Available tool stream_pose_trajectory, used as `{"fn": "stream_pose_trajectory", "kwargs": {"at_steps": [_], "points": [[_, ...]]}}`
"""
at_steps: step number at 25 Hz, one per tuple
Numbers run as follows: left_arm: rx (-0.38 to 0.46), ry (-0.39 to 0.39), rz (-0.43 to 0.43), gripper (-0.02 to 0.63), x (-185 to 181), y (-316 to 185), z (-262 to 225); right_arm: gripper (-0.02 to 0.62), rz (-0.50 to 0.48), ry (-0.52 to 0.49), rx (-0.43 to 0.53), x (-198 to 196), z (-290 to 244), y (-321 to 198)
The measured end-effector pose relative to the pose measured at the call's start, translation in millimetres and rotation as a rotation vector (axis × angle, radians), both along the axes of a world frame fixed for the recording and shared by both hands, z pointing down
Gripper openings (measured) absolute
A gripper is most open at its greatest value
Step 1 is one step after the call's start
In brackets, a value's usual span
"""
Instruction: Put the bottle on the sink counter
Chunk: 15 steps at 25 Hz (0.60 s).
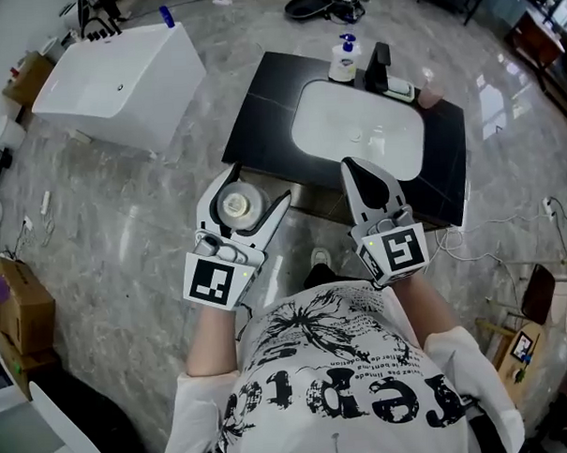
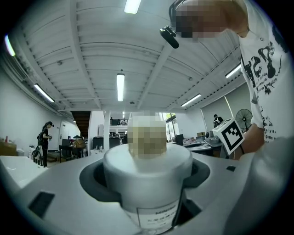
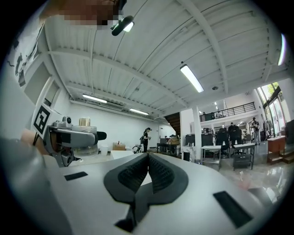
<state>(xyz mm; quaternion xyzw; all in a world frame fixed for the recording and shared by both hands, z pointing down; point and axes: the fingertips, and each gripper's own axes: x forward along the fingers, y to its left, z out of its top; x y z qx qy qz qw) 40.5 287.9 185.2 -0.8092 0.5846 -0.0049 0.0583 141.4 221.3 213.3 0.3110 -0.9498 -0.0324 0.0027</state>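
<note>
Left gripper [image 1: 254, 189] grips a squat, round white bottle [image 1: 235, 206] between its curved dark pads [image 2: 92, 180] (pale cap up, printed label on the smooth wall). The glossy black sink counter [image 1: 264, 100] with its rounded white basin [image 1: 354, 124] lies beyond the fingertips. Right gripper [image 1: 354, 168] presses its ribbed black pads [image 3: 133, 174] together, with nothing between them.

Left grey gripper [image 1: 252, 189] clamps a white round bottle [image 1: 236, 206] between its fingers — right grey gripper [image 1: 354, 167], alongside, has fingers pressed together.
</note>
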Motion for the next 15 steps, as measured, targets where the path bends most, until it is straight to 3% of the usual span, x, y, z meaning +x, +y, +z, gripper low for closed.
{"fn": "stream_pose_trajectory", "kwargs": {"at_steps": [7,15], "points": [[-0.001,0.021,-0.028,0.347,-14.0,-125.4,7.0,0.014,-0.015,0.006,-0.006,-11.4,6.2,-124.7],[-0.091,-0.016,0.011,0.347,-41.2,-226.2,41.6,0.014,0.012,0.007,-0.073,-36.1,26.9,-212.4]]}}
